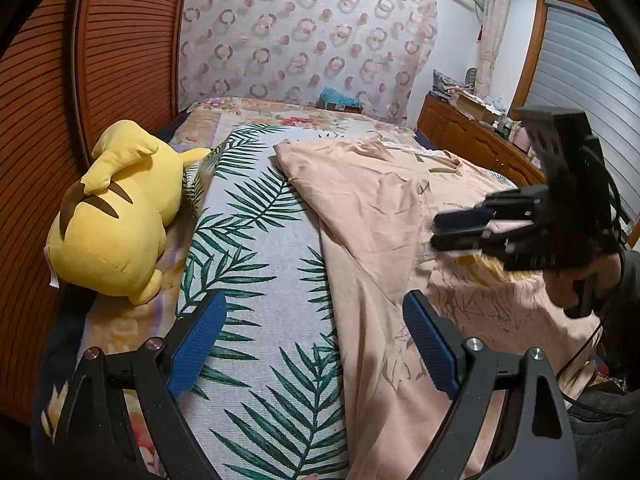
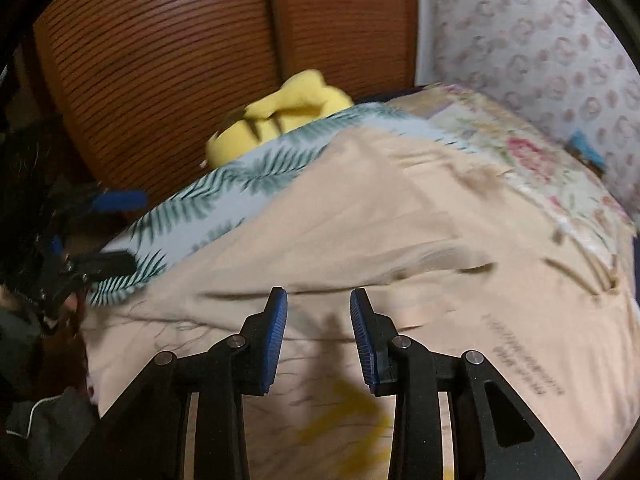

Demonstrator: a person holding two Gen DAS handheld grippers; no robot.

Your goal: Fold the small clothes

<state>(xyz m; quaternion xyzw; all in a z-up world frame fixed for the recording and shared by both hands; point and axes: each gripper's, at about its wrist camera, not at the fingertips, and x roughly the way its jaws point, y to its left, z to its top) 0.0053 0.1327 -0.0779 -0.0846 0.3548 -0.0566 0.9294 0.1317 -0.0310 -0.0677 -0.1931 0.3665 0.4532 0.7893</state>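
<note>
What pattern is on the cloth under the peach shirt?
Green palm fronds on the white cloth, clearest in the left wrist view.

One peach shirt (image 1: 372, 208), one leaf-print cloth (image 1: 256, 280), one yellow plush toy (image 1: 116, 216), two claws: left claw (image 1: 316, 344), right claw (image 2: 318, 340).

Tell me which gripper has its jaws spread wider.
The left gripper: its blue pads sit far apart above the peach shirt. The right gripper shows a narrower gap.

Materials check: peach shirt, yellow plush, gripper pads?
Peach T-shirt: thin matte knit, probably cotton; soft creases, faded print. Yellow plush toy: fuzzy synthetic pile, stuffed, stitched seams. Left gripper pads: blue, ribbed, likely rubber or plastic, on black rigid arms.
</note>
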